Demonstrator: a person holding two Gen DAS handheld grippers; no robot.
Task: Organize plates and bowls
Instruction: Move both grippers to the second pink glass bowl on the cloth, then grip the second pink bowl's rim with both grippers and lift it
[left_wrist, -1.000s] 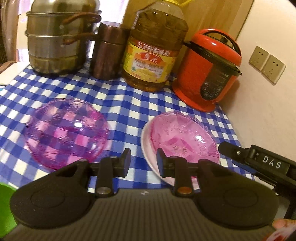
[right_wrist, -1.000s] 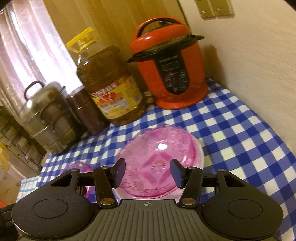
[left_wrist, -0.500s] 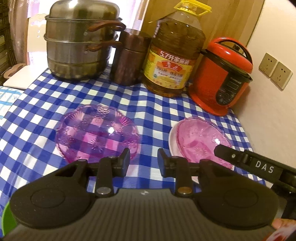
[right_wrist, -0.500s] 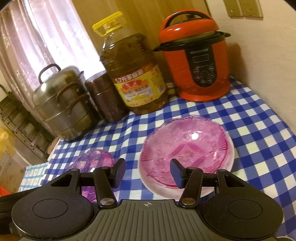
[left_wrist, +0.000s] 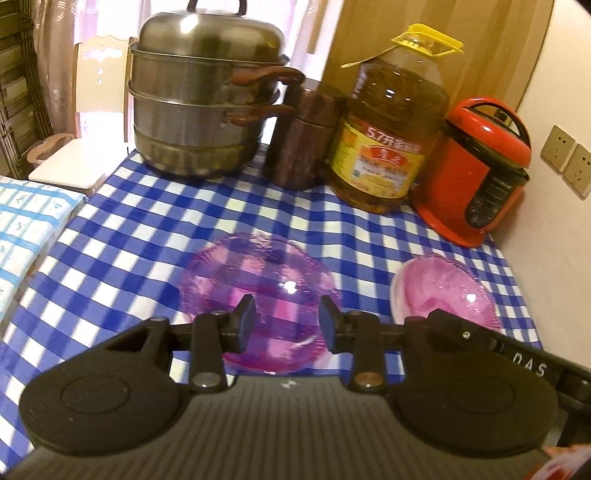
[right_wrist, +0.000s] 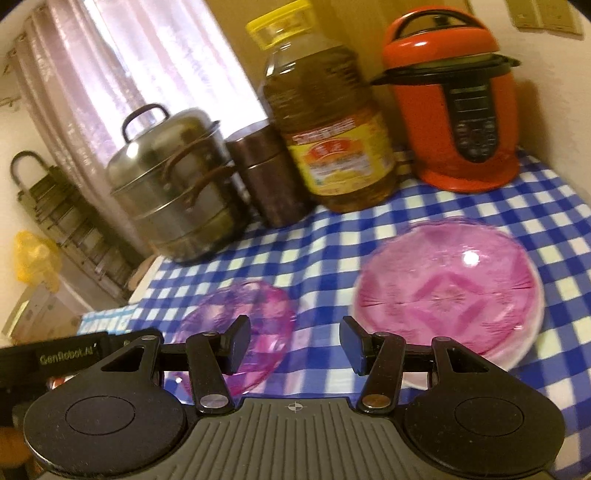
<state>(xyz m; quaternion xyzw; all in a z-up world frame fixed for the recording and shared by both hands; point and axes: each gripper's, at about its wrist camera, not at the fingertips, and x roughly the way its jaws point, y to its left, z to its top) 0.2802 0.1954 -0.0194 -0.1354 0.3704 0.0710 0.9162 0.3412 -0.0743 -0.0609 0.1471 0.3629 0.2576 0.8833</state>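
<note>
the left gripper (left_wrist: 287, 320) sits low centre in the left wrist view, jaws parted and opening, nothing between the pads. beyond the gap lies a clear purple bowl (left_wrist: 258, 291) resting upright on the blue-and-white checked tablecloth (left_wrist: 140, 240); the fingertips (left_wrist: 245, 319) overlap its near half in the frame, but contact cannot be confirmed.

at lower right of the same view, a second pink bowl (left_wrist: 447, 288) sits inside a white plate (left_wrist: 397, 295), its near edge hidden behind the right gripper's body, which enters from the right edge. the two bowls are apart, with a strip of cloth between them.

the right gripper (right_wrist: 294, 341) occupies the lower centre of the right wrist view, jaws held moderately apart and empty. in that view the purple bowl (right_wrist: 240, 317) lies lower left of centre, behind the left finger; the pink bowl (right_wrist: 448, 284) on its white plate (right_wrist: 517, 360) lies at centre right, behind the right finger. the frame is blurred.

along the top of the left wrist view, left to right: a stacked steel steamer pot (left_wrist: 203, 107) with lid, a brown metal canister (left_wrist: 306, 140), a large cooking oil bottle (left_wrist: 391, 125) with yellow cap, and a red electric cooker (left_wrist: 476, 170) next to the wall. wall sockets (left_wrist: 569, 162) show at the right edge.
</note>
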